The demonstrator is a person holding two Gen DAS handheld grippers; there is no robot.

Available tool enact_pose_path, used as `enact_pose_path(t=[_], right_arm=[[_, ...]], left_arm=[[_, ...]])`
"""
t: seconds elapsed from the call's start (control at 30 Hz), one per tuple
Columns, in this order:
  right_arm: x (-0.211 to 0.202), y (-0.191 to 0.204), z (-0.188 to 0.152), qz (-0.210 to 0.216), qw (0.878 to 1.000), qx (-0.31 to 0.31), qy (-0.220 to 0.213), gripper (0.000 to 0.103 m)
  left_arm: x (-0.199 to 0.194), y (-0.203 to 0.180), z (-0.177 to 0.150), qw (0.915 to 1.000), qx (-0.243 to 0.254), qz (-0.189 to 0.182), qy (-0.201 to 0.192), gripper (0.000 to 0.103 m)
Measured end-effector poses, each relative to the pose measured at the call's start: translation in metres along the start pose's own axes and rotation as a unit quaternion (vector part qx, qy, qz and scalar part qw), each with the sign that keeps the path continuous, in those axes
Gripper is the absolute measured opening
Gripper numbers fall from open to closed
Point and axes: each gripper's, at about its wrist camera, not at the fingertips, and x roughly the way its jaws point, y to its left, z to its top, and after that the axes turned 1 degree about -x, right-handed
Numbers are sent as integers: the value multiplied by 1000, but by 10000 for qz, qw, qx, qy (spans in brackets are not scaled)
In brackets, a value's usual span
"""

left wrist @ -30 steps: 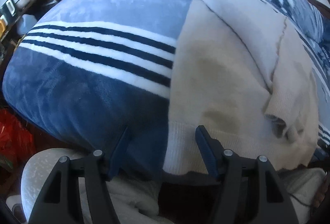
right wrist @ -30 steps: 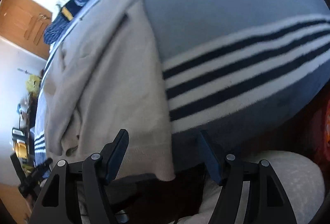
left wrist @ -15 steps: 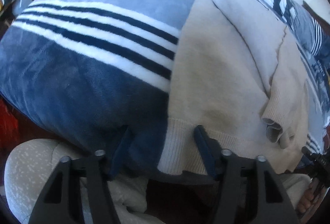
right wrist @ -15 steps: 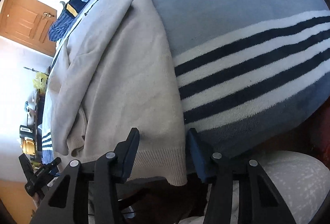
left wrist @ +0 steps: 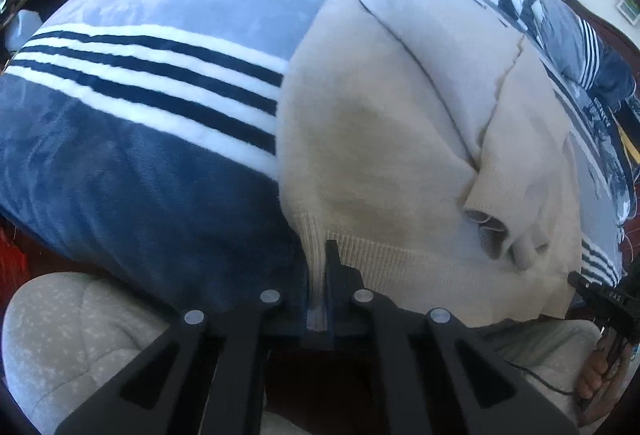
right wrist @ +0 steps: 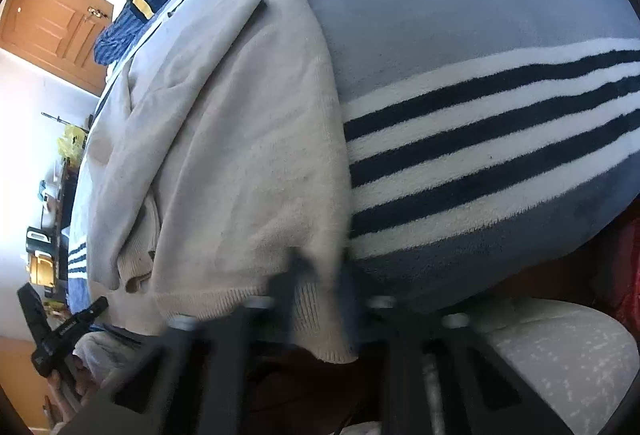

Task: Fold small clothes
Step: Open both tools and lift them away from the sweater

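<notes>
A cream knit sweater (left wrist: pixel 380 139) lies on a blue striped blanket (left wrist: pixel 152 103), its sleeves folded in over the body and its ribbed hem toward me. My left gripper (left wrist: pixel 318 275) is shut on the hem's left corner. In the right wrist view the sweater (right wrist: pixel 248 163) fills the left half. My right gripper (right wrist: pixel 316 287) has closed on the hem's right corner; the fingers are blurred. The other gripper shows at the far edge of each view.
The blanket (right wrist: pixel 480 139) covers a bed whose near edge drops off just in front of both grippers. A pale speckled cushion (left wrist: pixel 72 335) sits below that edge. A wooden door (right wrist: pixel 52 27) and a cluttered shelf (right wrist: pixel 44 235) are to the left.
Both grippers moved in onto the ribbed hem and closed from open: the left on the left corner, the right on the right corner.
</notes>
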Motion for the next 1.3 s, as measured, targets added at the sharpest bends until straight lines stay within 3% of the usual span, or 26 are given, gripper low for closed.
enact_pose_path(t=[0.1,0.27,0.47,0.6,0.73,0.83,0.87,0.93,0.97,1.03,1.13,1.23,1.3], right_arm=[[-21,-1,-2,-88,9996,49,-245,3],[-46,-7,-15,-54,9992,208,-325,3],[-73,11,-31,-399,9986,-192,-292,2],[-64,18,-35,-812,9950,-534,-231,2],[-55,18,-34,-657,9954,-558,-414,4],[-69,15,-34,-429,9955,-441,-723,6],[-75,15,-35,-337,9950,-394,-859,11],[-90,15,-38,-272,9926,-304,-1146,37],[-98,16,-41,-227,9906,-297,-1315,50],[-115,20,-46,-97,9877,-274,-1538,53],[-142,34,-49,126,9828,-302,-1815,54],[-174,61,-53,175,9739,-540,-2197,67],[-195,81,-53,200,9659,-730,-2476,74]], left_arm=[[-22,10,2,9993,-216,-301,-39,6],[-55,13,-6,9988,-31,-455,-193,5],[-66,20,-20,9995,98,-268,-103,5],[-51,21,-25,9997,239,38,46,6],[-49,19,-26,9987,251,441,63,6],[-69,21,-30,9992,232,209,-264,13],[-81,21,-36,9985,245,111,-487,18],[-98,19,-43,9964,279,107,-796,41],[-110,15,-48,9944,343,158,-990,44],[-128,7,-56,9911,454,211,-1233,52],[-156,-18,-61,9850,640,235,-1583,53],[-196,-47,-61,9740,844,219,-2092,65],[-219,-66,-56,9679,908,99,-2341,68]])
